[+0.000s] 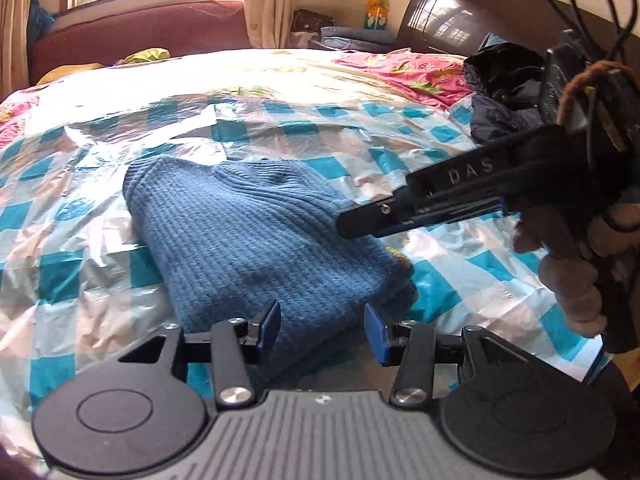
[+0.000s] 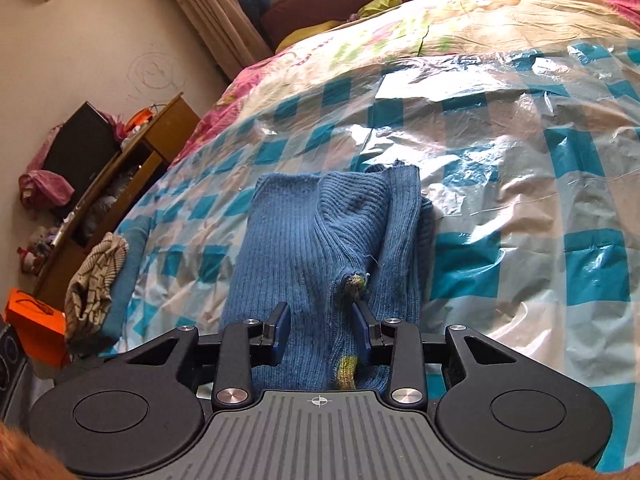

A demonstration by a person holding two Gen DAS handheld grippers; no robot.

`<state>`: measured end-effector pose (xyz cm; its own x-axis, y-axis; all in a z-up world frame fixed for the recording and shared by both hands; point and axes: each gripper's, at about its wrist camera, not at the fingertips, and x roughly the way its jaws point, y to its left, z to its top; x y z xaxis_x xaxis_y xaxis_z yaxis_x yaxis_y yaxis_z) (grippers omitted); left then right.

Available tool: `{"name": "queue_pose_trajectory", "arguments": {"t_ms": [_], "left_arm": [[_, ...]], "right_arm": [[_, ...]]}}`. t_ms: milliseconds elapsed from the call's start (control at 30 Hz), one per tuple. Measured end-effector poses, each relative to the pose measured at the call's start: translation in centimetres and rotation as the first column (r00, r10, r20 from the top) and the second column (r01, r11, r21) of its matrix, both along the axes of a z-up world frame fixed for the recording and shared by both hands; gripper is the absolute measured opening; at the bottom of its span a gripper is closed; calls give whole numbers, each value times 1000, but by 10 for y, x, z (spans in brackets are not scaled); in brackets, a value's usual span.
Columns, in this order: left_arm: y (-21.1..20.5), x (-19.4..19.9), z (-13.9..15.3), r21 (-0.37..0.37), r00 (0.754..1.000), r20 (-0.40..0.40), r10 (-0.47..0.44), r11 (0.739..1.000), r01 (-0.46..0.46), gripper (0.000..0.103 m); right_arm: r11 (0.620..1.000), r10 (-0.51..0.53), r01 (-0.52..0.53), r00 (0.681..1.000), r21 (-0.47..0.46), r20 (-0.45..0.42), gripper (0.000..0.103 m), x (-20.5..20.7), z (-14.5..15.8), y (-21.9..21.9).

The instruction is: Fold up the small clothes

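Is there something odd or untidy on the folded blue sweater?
Yes. On the sweater, a small frayed spot with yellow-green yarn sticks up near the right gripper, and a yellow-green strip shows at the near edge. It looks like a loose end or damage.

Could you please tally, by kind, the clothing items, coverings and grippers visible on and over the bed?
Blue knitted garment, folded: 1
Dark clothing heap near the headboard: 1
Striped cloth at the bed's edge: 1
Checked plastic sheet: 1
Grippers, left gripper and right gripper, both open: 2
Total: 6
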<state>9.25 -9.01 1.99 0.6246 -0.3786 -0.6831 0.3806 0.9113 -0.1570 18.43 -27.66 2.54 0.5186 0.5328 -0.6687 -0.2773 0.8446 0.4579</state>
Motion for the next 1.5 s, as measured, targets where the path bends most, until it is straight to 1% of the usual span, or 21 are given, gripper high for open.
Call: {"name": "queue_pose_trajectory", "arguments": {"t_ms": [33,67,100,167,300,367,400,533,600,667,800,867,933,967,1067,1100,1200,1333,1400,1467,1500], "left_arm": [[2,3,-1,-3,1000,-5,11,1000,-11,50],[4,6,-3,-7,1000,-11,19,1000,-19,50],[6,8,-5,-9,999,-17,30,1000,-30,50],[10,11,-9,-15,999,-37,32,999,-33,50],[9,19,-27,21,996,-83,17,1000,-15,51],[8,17,-26,27,997,-74,12,1000,-10,51],[9,16,-24,22,997,-70,11,1000,-9,51],[17,15,-18,-12,998,-66,14,1000,-15,51],[21,15,-15,-30,997,-69,23,999,-25,51],[24,16,-12,-40,997,-64,33,999,-36,51],[28,17,-6,-41,998,-35,54,998,-56,51],[31,19,-3,-31,998,-14,64,997,-65,51],[35,22,-2,-24,997,1,77,997,-77,51],[38,25,-2,-28,996,3,85,996,-85,52],[45,35,-3,-41,993,4,117,992,-117,52],[47,40,-5,-47,992,-3,130,990,-130,53],[52,54,-17,-64,986,-45,159,985,-162,54],[60,64,-25,-116,978,-113,173,976,-186,55],[60,62,-22,-108,982,-96,164,979,-174,55],[59,62,-21,-97,984,-89,157,981,-165,56],[59,64,-22,-97,984,-93,153,982,-162,56]], "right_arm": [[999,-18,18,1000,-43,-15,31,0,-5,2],[998,-29,26,999,-64,-41,17,1,-11,2],[997,-46,41,996,-65,-75,8,0,-20,-2],[996,-73,67,991,-58,-108,7,-4,-30,-10],[994,-103,98,987,-48,-125,7,-10,-37,-16],[995,-97,92,988,-46,-122,11,-9,-30,-15],[995,-98,94,989,-43,-107,17,-9,-24,-15],[993,-116,116,993,-19,-17,22,-5,6,-15],[990,-139,139,990,-22,24,42,6,13,-12],[988,-145,147,989,-44,29,45,23,10,-4],[984,-163,160,986,-74,-35,44,60,-20,15],[981,-176,171,983,-89,-51,43,67,-32,19],[980,-193,190,979,-58,-59,29,65,-34,15],[981,-193,192,979,-37,-60,15,62,-33,11],[970,-243,243,969,-18,-31,4,52,-26,-4],[964,-265,264,964,-18,-27,4,50,-28,-9],[955,-294,295,952,-4,-81,4,52,-44,-16],[961,-271,269,962,-64,-26,5,43,-33,-6],[965,-251,251,968,-80,8,14,38,-25,-4],[967,-232,234,972,-103,28,16,34,-20,-1],[966,-231,233,972,-114,34,20,32,-18,0]]}}
